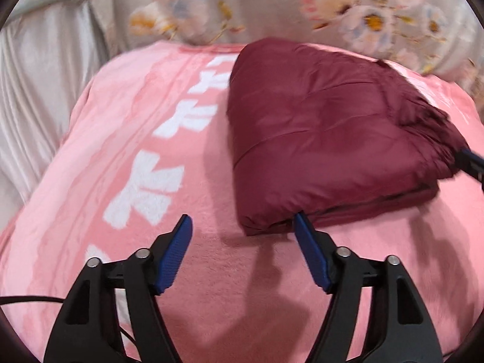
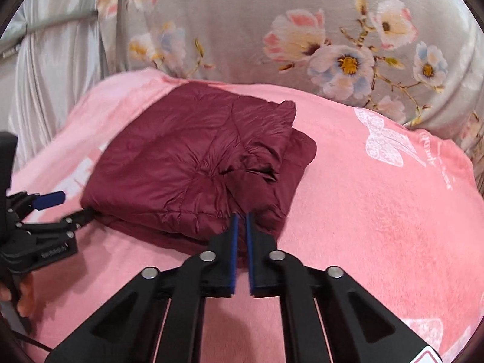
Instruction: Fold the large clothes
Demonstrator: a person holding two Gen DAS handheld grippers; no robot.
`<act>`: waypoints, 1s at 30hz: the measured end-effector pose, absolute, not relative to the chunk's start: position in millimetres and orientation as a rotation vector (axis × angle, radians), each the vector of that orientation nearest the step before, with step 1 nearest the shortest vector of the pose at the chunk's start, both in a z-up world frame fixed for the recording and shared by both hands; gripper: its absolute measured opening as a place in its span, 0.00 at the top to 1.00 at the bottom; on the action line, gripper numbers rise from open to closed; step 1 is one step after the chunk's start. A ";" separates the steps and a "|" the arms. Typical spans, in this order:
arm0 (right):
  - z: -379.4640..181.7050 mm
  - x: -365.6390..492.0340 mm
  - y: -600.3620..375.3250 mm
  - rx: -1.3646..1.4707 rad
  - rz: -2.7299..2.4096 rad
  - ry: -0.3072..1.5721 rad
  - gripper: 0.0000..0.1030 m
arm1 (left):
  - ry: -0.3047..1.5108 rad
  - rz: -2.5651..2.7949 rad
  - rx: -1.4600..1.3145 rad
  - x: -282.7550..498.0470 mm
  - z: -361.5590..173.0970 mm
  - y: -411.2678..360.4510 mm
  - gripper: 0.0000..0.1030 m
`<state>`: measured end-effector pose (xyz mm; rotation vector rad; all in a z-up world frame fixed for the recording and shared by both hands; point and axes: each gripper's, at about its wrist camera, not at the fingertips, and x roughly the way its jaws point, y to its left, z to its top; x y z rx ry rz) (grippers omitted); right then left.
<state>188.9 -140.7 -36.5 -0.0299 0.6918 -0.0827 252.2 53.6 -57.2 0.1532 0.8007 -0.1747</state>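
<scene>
Right tongs (image 2: 241,216) closed, pinching near edge of folded maroon jacket (image 2: 193,163). Left tongs (image 1: 243,220) spread wide, gripping nothing, one pad at jacket's corner. Jacket lies on pink blanket (image 2: 378,211); floral bedding (image 2: 242,30) behind.

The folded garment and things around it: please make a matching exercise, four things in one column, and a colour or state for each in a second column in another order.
Things:
1. garment
2. blanket
3. left gripper
4. right gripper

Colour or state:
A. pink, with white marks
B. jaws open, one finger tip at the garment's near edge
C. dark red, folded into a bundle
D. jaws closed at the garment's near edge

Pairs: 1-C, 2-A, 3-B, 4-D
</scene>
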 end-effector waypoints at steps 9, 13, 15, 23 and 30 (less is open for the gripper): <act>-66.2 224.0 -141.9 -0.013 -0.141 0.793 1.00 | 0.825 -0.127 0.121 279.9 -62.0 48.9 0.35; -77.9 231.4 -140.5 -0.011 -0.150 0.827 1.00 | 0.847 -0.123 0.115 289.3 -73.5 46.8 0.35; -82.3 234.8 -139.7 -0.008 -0.154 0.841 1.00 | 0.857 -0.124 0.105 292.7 -77.5 46.4 0.35; -89.4 244.6 -139.2 -0.010 -0.162 0.870 1.00 | 0.878 -0.130 0.077 301.3 -85.2 46.4 0.33; -91.4 248.4 -140.2 0.007 -0.153 0.875 1.00 | 0.877 -0.105 0.086 305.7 -86.8 42.2 0.30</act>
